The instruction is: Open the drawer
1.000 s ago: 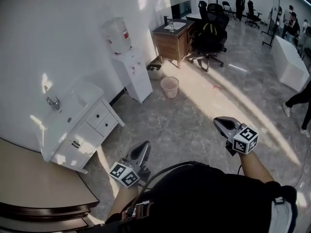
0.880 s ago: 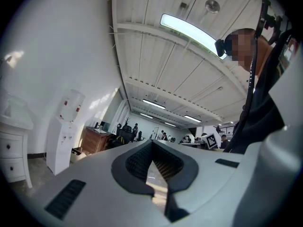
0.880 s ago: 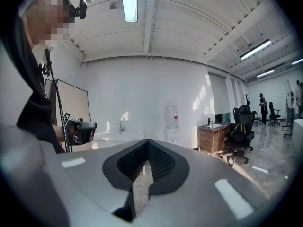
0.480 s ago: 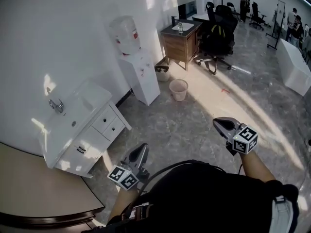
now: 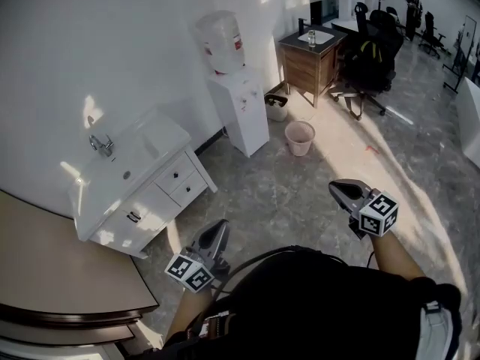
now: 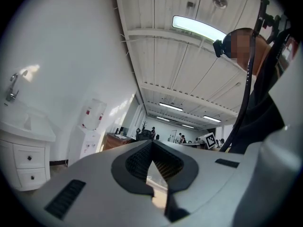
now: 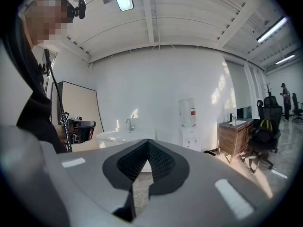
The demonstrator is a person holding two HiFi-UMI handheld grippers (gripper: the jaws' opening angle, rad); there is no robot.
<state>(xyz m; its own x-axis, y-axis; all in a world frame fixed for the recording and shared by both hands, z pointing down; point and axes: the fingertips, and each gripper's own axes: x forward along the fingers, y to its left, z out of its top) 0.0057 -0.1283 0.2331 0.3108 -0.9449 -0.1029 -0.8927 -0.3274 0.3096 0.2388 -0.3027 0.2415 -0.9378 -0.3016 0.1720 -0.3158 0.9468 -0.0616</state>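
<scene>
Sink cabinet farther right in view than before, drawers shut.

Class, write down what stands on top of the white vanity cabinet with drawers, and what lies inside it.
On the white vanity cabinet sits a white rectangular basin with a chrome tap. Its drawers are shut, so their contents are hidden.

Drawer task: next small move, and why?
Probably step toward the white vanity, aiming the left gripper at its upper drawer: the drawers look closed and beyond reach, and both it and the right gripper are shut, holding nothing.
</scene>
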